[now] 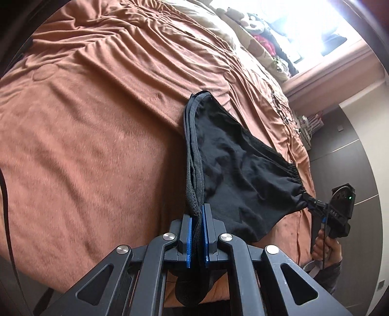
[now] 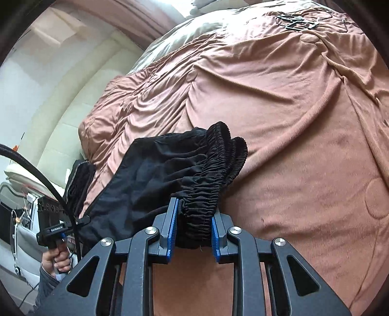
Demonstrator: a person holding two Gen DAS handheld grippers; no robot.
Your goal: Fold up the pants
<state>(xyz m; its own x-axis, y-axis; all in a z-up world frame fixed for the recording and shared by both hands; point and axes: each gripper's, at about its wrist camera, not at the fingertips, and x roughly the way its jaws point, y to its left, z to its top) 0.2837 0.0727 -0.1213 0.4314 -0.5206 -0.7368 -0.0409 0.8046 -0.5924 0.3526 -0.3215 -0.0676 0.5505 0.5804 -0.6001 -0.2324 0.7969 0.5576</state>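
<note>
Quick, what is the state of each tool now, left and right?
Left tool: closed on the hem edge of the black pants.
Right tool: closed on the pants' gathered elastic waistband.

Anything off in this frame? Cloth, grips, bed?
Nothing stands out. The black pants hang stretched between the left gripper, shut on the hem end, and the right gripper, shut on the bunched elastic waistband, above the rumpled brown bedspread.

Place: a home bedroom.
Bed: wide, under a rumpled brown blanket (image 1: 97,121).
Head end: patterned pillows (image 1: 262,48) and soft toys (image 1: 252,21) along a bright window (image 1: 304,24).
Side: cream padded headboard (image 2: 73,116) by the wall.
</note>
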